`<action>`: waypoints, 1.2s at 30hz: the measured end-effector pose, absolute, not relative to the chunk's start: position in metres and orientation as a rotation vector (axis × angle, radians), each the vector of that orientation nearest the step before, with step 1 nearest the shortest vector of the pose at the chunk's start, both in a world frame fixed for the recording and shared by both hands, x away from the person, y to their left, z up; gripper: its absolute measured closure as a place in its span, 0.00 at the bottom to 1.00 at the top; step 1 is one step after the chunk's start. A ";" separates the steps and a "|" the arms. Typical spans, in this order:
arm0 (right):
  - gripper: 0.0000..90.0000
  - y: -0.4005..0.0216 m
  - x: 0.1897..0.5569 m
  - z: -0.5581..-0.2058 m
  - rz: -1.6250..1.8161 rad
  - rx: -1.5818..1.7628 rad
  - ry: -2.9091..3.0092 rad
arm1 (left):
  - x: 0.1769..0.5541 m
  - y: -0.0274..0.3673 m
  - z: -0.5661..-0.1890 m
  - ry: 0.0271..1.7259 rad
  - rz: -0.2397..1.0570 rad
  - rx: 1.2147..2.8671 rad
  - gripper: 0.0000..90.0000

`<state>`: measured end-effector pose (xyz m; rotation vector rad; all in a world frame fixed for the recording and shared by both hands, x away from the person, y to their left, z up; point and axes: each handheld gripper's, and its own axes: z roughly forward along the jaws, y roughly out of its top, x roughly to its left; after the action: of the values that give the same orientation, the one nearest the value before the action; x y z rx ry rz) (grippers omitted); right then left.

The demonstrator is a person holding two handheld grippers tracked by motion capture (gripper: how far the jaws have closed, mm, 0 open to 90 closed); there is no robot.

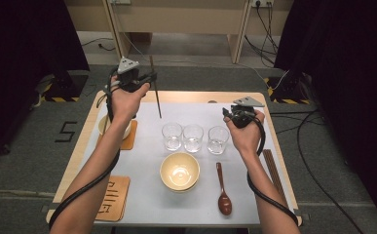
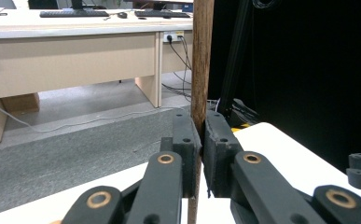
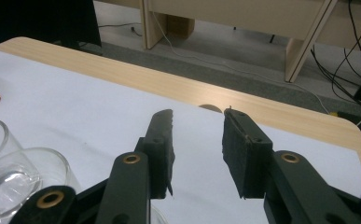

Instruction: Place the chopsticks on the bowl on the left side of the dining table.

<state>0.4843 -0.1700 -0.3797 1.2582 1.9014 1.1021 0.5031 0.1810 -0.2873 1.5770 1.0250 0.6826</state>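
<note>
Leftmost, the left tongs (image 1: 149,78) are raised above the far left corner of the table (image 1: 142,204), clamped on a dark wooden chopstick (image 1: 155,87) that stands nearly upright, its lower tip near the white mat; in the left gripper view the chopstick (image 2: 200,70) is pinched between the two black pads, rising past the top edge; below that hand a pale bowl (image 1: 104,126) sits on an orange coaster (image 1: 129,139), and nearer the person lies a second coaster (image 1: 113,195); at the middle stand three clear glasses (image 1: 193,137) in a row, with a cream bowl (image 1: 179,170) in front of them and a brown spoon (image 1: 223,192) just right of it; to the right, the right tongs (image 1: 226,114) hover above the mat just beyond the rightmost glass, jaws apart and holding nothing, as the right gripper view (image 3: 197,154) shows; more chopsticks (image 1: 273,168) lie along the right edge.
</note>
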 end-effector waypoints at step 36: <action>0.70 -0.219 0.458 -0.407 1.035 1.344 1.877 | 0.470 0.204 -0.291 1.050 0.718 1.577 0.93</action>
<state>0.4575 -0.2187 -0.4069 1.3436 1.8765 1.0354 0.4700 0.2039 -0.2912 1.5771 1.0505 0.7180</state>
